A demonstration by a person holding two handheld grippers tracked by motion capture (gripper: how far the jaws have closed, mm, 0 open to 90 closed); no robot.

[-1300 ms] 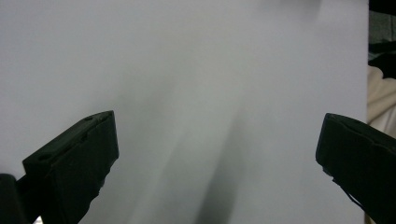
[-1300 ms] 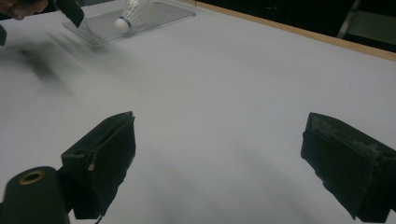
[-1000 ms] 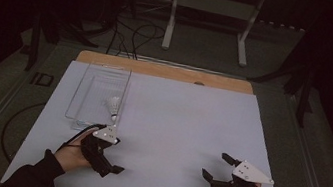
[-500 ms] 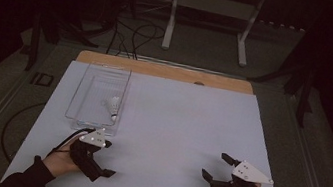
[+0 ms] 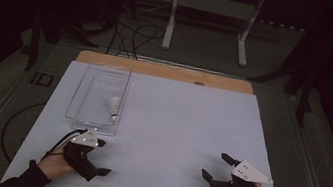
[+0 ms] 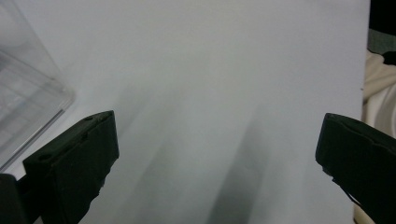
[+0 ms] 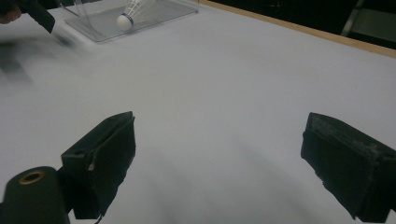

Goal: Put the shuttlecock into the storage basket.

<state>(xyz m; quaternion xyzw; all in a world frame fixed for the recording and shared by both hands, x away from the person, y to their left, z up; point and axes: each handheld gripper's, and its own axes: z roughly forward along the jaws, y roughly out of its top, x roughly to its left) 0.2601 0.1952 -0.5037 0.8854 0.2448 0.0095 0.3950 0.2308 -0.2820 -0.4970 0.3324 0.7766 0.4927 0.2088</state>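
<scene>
- The surface is covered by a pale sheet; a wooden edge shows along its far side in the high view.
- A clear plastic tray lies on the left half of the surface, its long axis running away from the person.
- A white shuttlecock lies on its side inside the tray, near the tray's right wall and toward its near end. In the right gripper view the shuttlecock shows its rounded cork end toward the camera, with a dark band behind the cork.
- The left gripper is held by the person's left hand near the front left corner of the surface, just in front of the tray's near end and apart from it.
- Left jaws: spread wide, nothing between them. In the left gripper view the two black jaws stand at opposite edges over the bare sheet, and a corner of the tray shows at the left.
- The right gripper is held near the front right corner of the surface, well apart from the tray and the shuttlecock.
- Right jaws: spread wide, nothing between them; in the right gripper view bare sheet lies between the two jaws.
- A grey three-cornered plate sits on top of each gripper in the high view.
- A metal stand is on the floor beyond the surface.
</scene>
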